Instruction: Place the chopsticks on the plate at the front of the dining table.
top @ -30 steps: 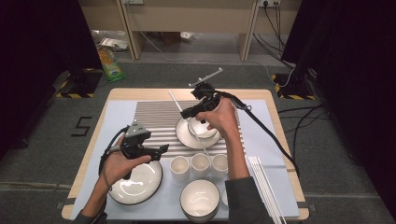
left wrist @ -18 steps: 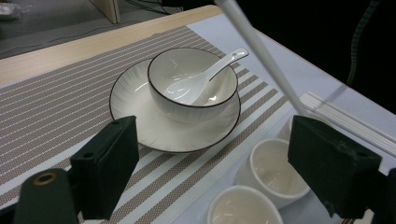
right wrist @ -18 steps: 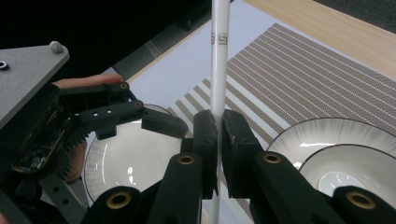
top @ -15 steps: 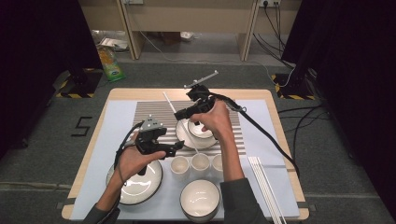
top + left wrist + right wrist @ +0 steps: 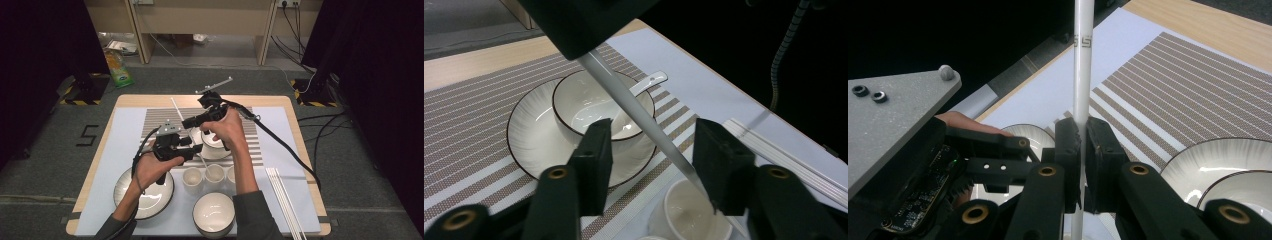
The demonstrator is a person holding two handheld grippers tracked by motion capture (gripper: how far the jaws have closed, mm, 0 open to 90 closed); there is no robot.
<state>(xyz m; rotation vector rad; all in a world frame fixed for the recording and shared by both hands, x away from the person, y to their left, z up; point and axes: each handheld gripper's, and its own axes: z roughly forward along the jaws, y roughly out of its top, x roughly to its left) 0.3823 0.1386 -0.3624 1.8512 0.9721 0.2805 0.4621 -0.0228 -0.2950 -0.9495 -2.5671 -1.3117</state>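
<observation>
a long, thin white stick (image 5: 1083, 75), smooth and straight, with a small grey mark near its far end. it is pinched between 2 black jaws and tilts from 11 o'clock down to 5 o'clock, its lower tip over a small white cup (image 5: 689, 215) at 6 o'clock of the saucer (image 5: 531, 145).

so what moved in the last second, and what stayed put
The left hand-held gripper rose off the big plate and swung right, toward the white stick; its open jaws now straddle the stick. The right hand-held gripper stayed shut on the stick above the bowl. The cups and plates kept their places.
</observation>
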